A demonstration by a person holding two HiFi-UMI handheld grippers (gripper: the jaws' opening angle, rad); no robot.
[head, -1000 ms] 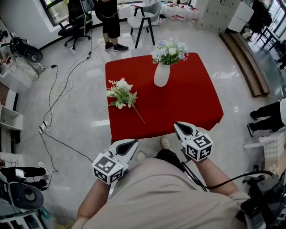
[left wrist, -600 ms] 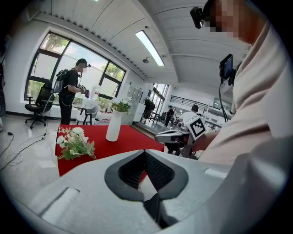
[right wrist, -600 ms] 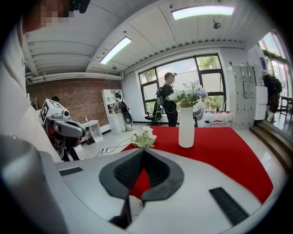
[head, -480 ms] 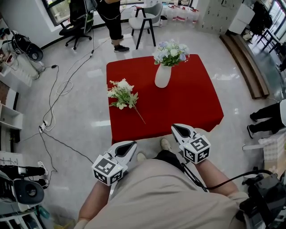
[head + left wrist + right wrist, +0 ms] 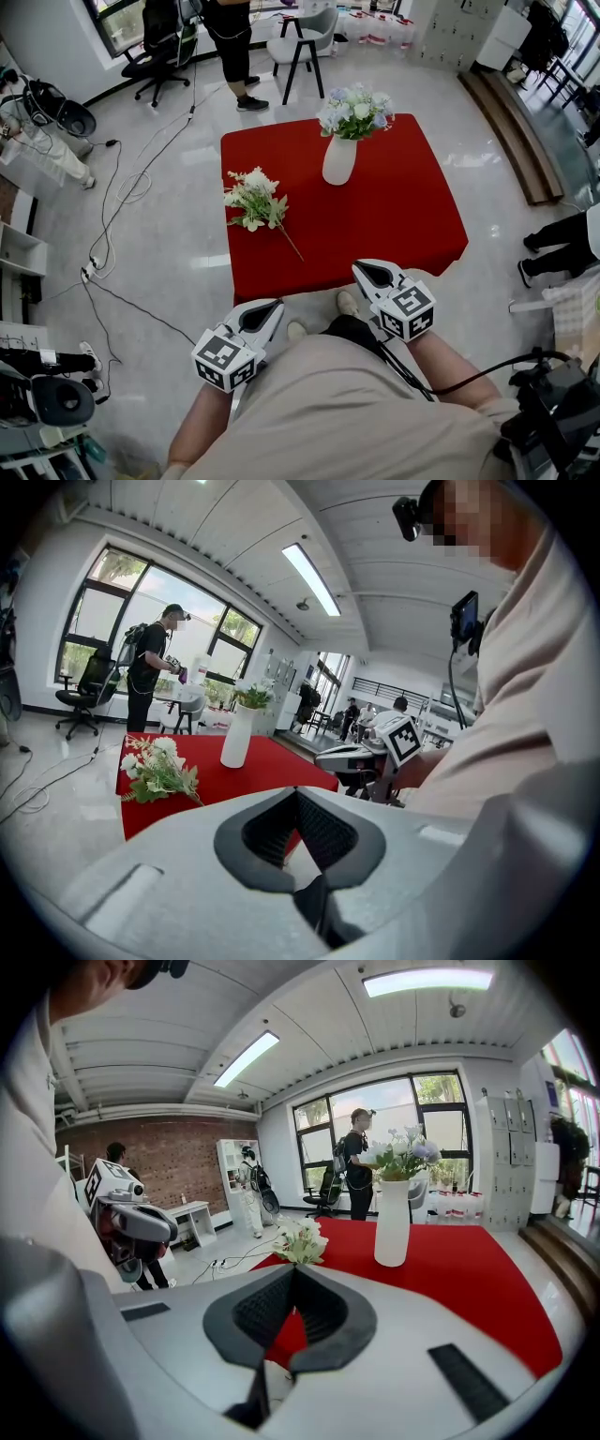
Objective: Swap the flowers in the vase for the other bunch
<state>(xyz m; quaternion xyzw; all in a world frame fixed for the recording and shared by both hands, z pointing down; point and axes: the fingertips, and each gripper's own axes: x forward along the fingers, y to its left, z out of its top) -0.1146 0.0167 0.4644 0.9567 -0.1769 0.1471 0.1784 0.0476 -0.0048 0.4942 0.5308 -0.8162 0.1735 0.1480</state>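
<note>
Red table: the vase near its far edge holds bluish flowers, and the white bunch lies by the left edge. Neither has moved this past second. The left gripper and right gripper hang closed and empty off the near edge.

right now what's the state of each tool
left tool: closed, holding nothing
right tool: closed, holding nothing

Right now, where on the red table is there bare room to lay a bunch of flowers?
The right side of the red table, beside the white vase, is bare; so is the near strip in front of the vase. The left edge is crowded by the loose bunch and its stem.
</note>
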